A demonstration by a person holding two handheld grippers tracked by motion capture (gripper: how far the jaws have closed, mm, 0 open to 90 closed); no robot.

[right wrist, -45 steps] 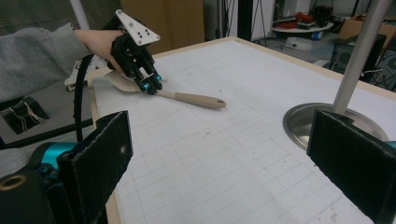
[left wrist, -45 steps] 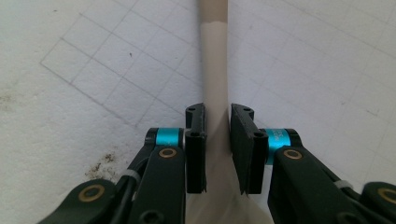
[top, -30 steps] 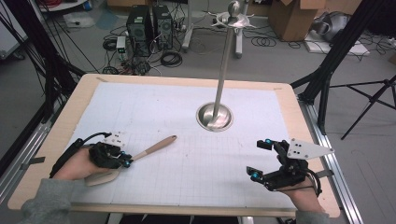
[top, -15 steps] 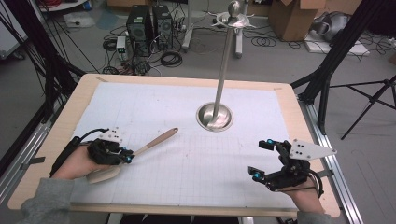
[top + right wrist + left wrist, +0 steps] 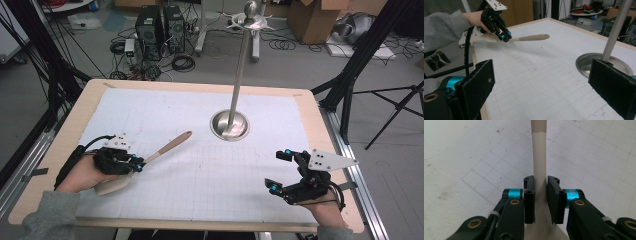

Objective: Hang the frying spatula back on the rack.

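- The spoon (image 5: pixel 150 159) looked like pale wood, smooth and matt, with a darker wood colour on its handle end.
- The left gripper (image 5: pixel 540 195) was black plastic, a bit shiny, with bright blue metal rings and small brass-coloured screws.
- Its pads (image 5: pixel 529 195) looked like dull black rubber.
- The right gripper (image 5: pixel 544 82) had wide pads (image 5: pixel 477 86) that looked rough and matt, like foam.
- The stand (image 5: pixel 239 75) was shiny, smooth silver metal, and its round base (image 5: pixel 229 125) shone like a mirror.
- The mat (image 5: pixel 210 170) looked like matt white paper with thin grey lines and some dirty marks.
- The table (image 5: pixel 90 100) edge was light, smooth wood.
- The sleeve (image 5: pixel 441 27) was soft grey cloth.
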